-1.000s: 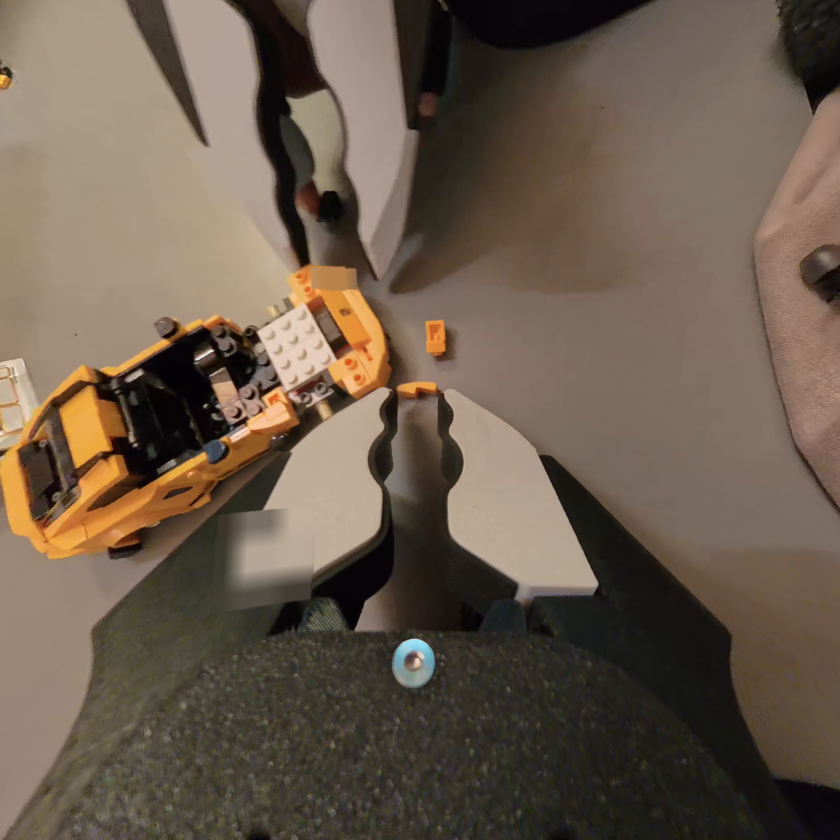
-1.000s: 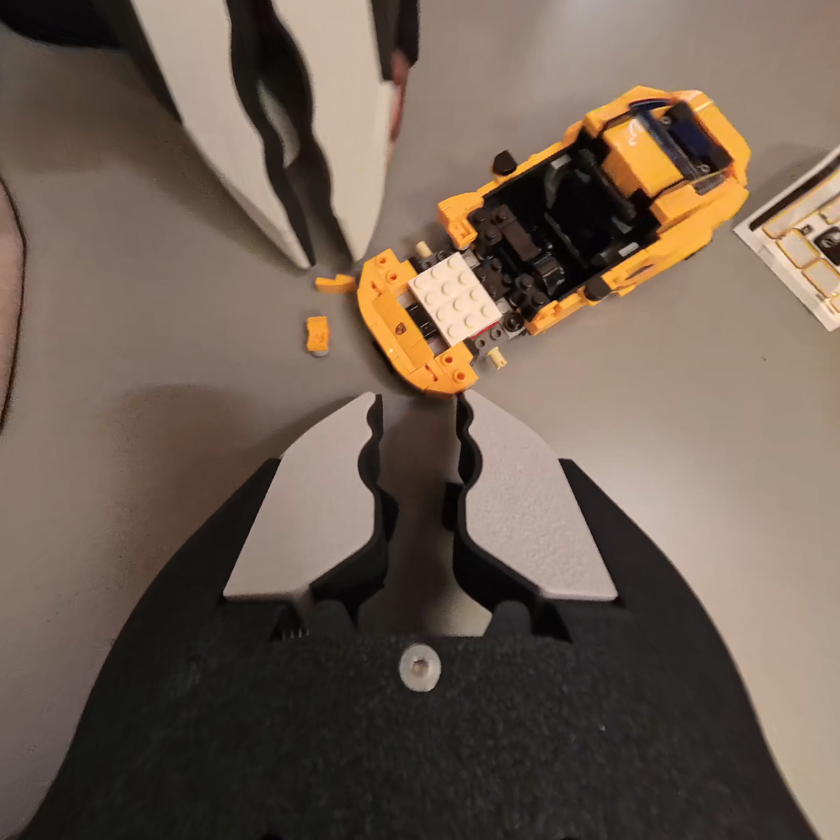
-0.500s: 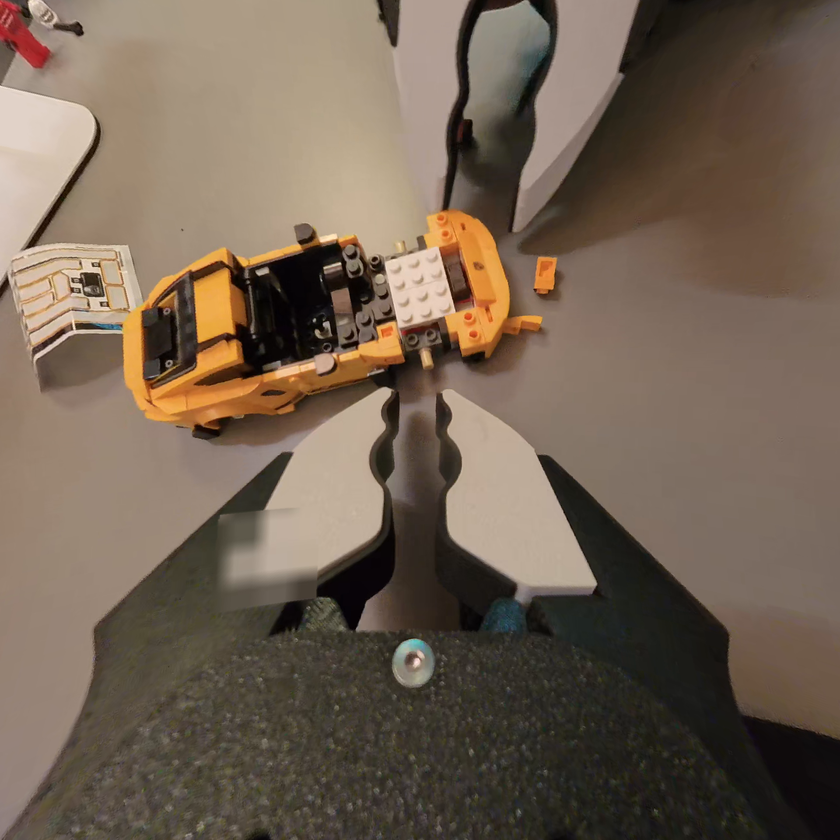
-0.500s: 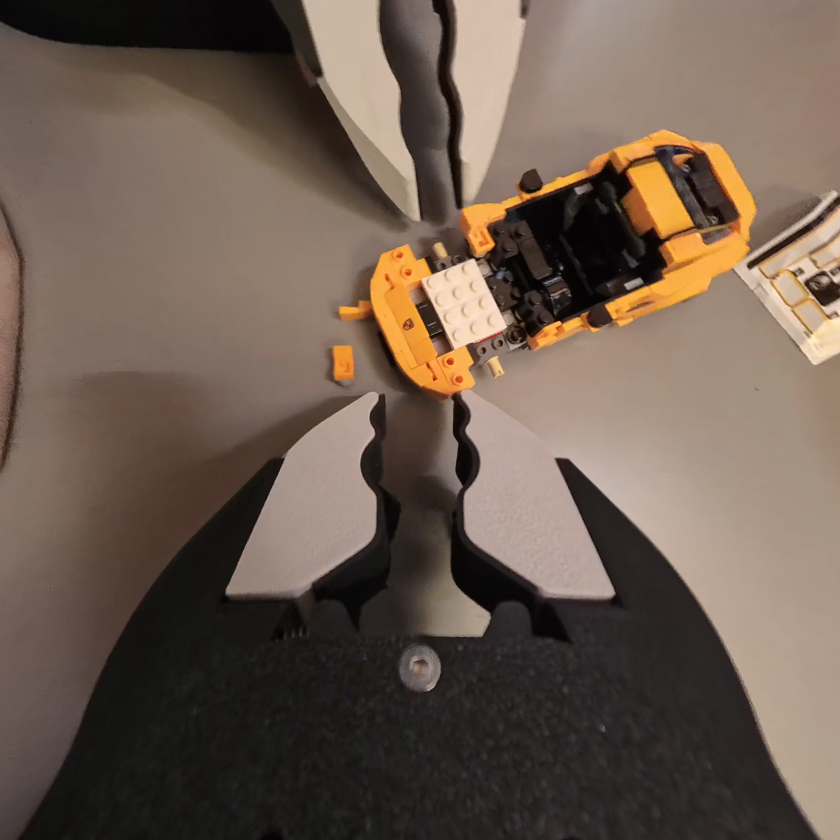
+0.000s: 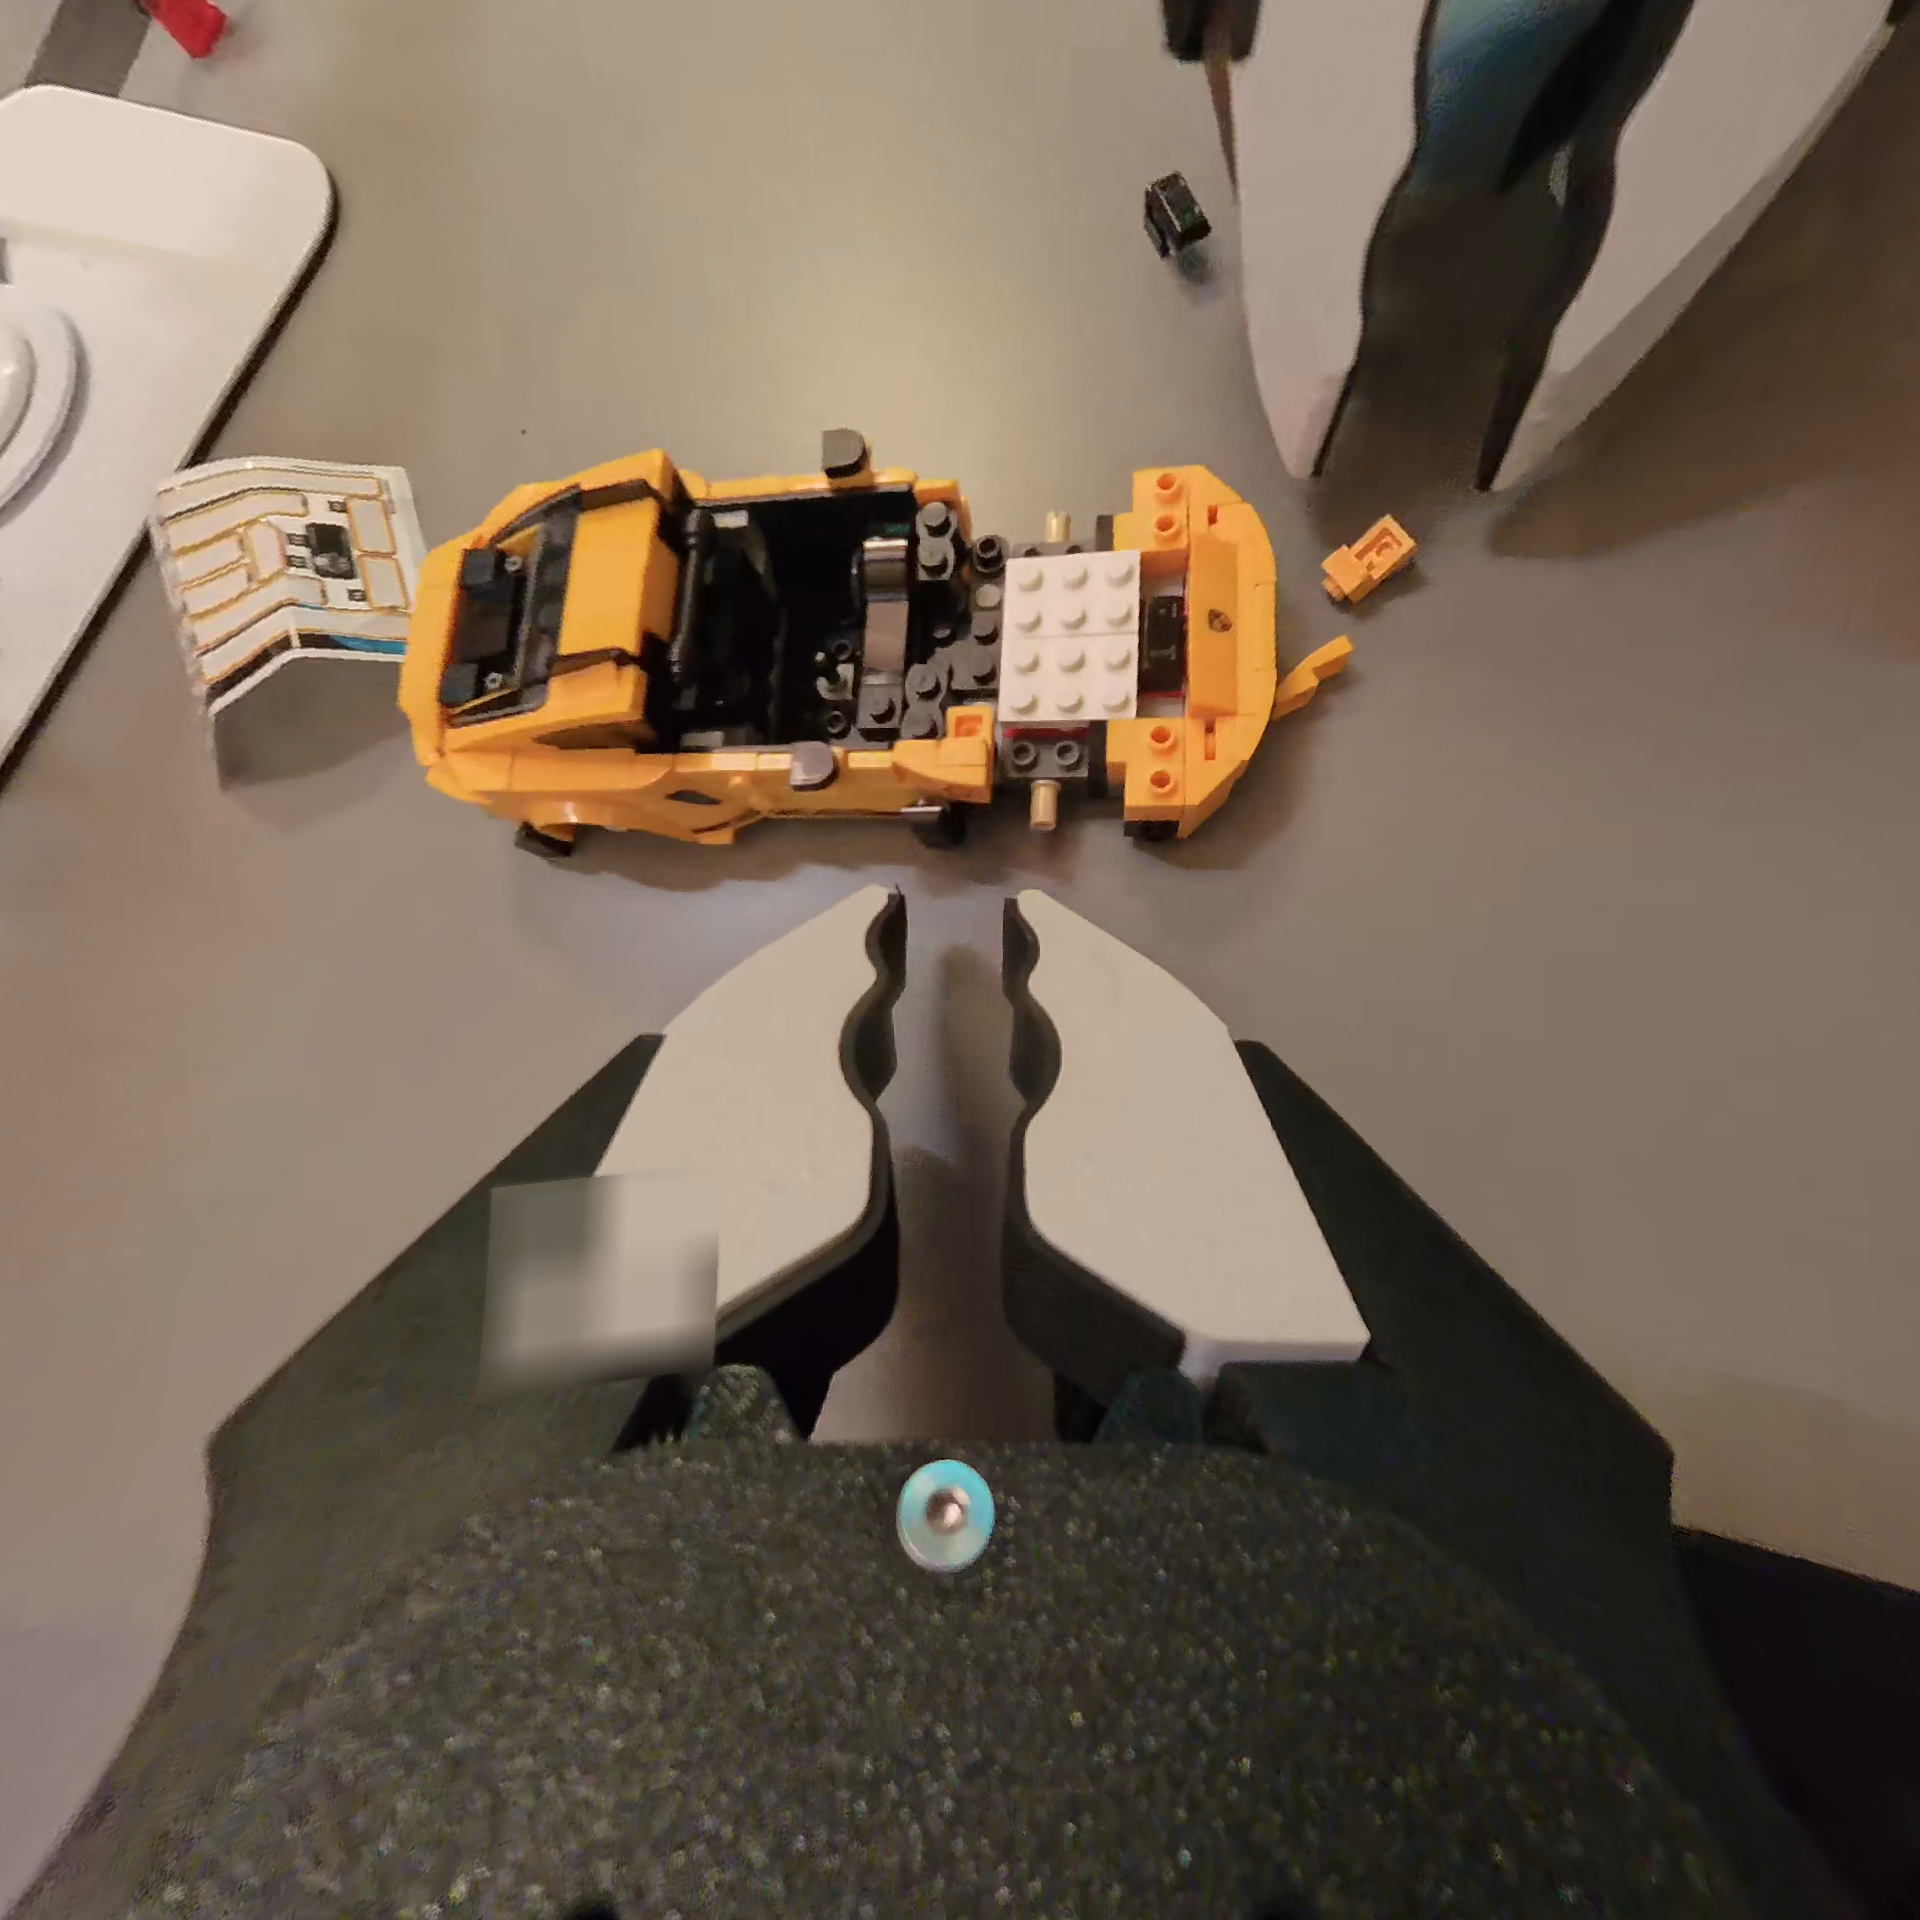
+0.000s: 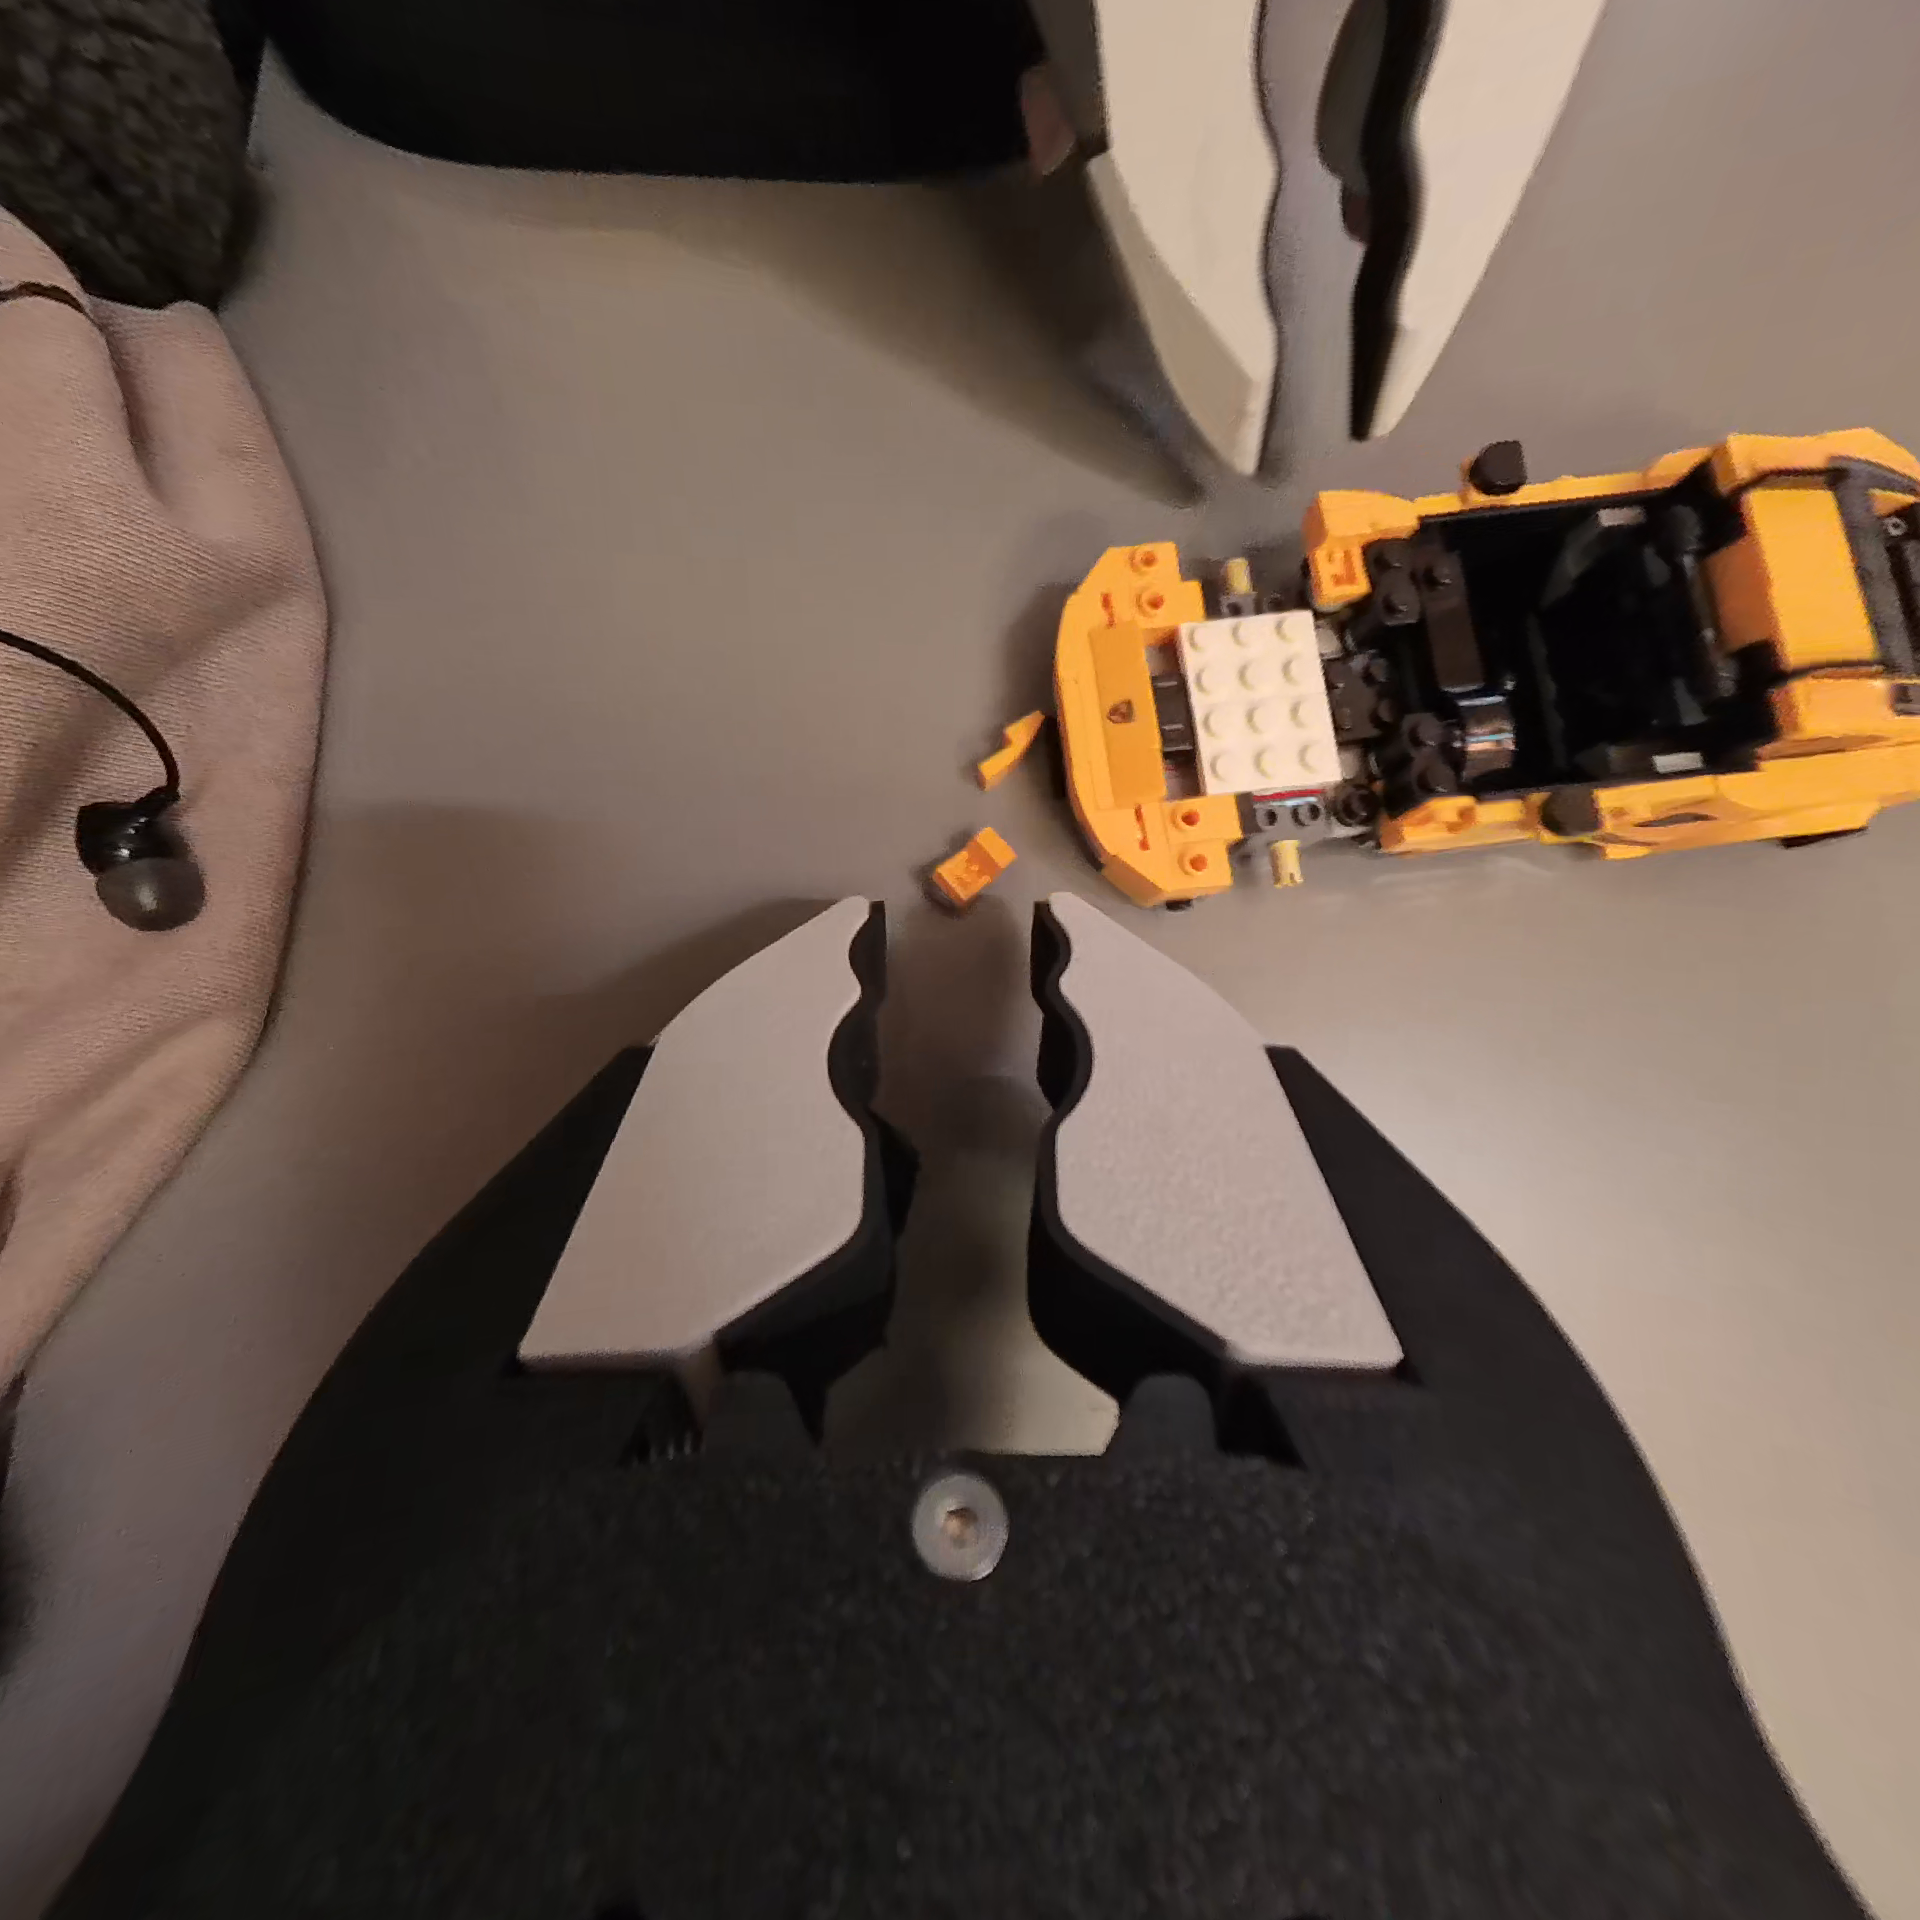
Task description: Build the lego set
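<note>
Both claws are hanging slightly parted and empty: left gripper [image 5: 951,909] near the orange car [image 5: 831,644], right gripper [image 6: 958,914] just short of a loose orange brick [image 6: 971,864].

The orange car [image 6: 1507,686] is cut off by the right edge of the right wrist view; its rear end is out of frame. A white tray [image 5: 114,312] is cropped at the left edge of the left wrist view. The far red piece [image 5: 192,12] is cropped and unidentifiable. Motion blur obscures the left gripper [image 6: 1309,436] in the right wrist view.
</note>
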### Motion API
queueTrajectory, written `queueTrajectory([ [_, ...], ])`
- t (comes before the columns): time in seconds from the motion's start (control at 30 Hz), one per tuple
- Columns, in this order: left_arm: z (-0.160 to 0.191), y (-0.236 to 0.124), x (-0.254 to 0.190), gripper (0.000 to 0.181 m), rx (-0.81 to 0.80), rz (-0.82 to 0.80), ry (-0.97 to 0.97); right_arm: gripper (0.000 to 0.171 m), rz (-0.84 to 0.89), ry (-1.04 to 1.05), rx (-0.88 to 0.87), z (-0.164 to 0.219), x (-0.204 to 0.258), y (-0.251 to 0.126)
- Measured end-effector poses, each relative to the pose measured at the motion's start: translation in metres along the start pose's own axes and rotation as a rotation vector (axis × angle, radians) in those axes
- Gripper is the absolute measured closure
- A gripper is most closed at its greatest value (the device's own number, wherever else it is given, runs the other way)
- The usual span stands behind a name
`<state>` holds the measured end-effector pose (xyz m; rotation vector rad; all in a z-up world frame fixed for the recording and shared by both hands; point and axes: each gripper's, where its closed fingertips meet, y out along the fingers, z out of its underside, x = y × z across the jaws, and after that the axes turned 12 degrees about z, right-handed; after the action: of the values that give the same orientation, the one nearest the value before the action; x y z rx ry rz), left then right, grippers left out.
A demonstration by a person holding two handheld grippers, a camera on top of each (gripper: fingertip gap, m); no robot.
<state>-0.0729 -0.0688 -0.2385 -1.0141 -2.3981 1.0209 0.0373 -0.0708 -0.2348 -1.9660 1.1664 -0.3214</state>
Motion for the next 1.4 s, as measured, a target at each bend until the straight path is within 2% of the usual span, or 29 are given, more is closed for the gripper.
queueTrajectory([
  [0.13, -0.008, -0.005, -0.003, 0.168, -0.041, 0.014, 0.010, 0.146, 0.025, 0.030, 0.042, -0.001, 0.003, 0.011],
  [0.23, -0.009, -0.005, -0.005, 0.170, -0.042, 0.020, 0.018, 0.163, 0.044, 0.071, 0.066, -0.002, 0.001, 0.013],
  [0.47, -0.011, -0.005, -0.009, 0.171, -0.047, 0.038, 0.025, 0.163, 0.046, 0.053, 0.062, 0.001, -0.001, 0.008],
  [0.73, -0.027, -0.009, -0.022, 0.173, -0.142, 0.117, 0.031, 0.163, 0.073, 0.189, -0.101, -0.016, -0.025, -0.011],
  [1.1, -0.024, 0.003, -0.030, 0.173, -0.120, 0.152, 0.033, 0.163, -0.024, 0.409, -0.213, -0.022, -0.038, -0.016],
  [1.3, -0.045, 0.002, -0.041, 0.173, -0.238, 0.204, 0.038, 0.163, -0.065, 0.500, -0.274, -0.030, -0.044, -0.020],
  [1.4, -0.057, 0.003, -0.040, 0.171, -0.298, 0.199, -0.011, 0.163, -0.039, 0.478, -0.292, -0.032, -0.048, -0.019],
])
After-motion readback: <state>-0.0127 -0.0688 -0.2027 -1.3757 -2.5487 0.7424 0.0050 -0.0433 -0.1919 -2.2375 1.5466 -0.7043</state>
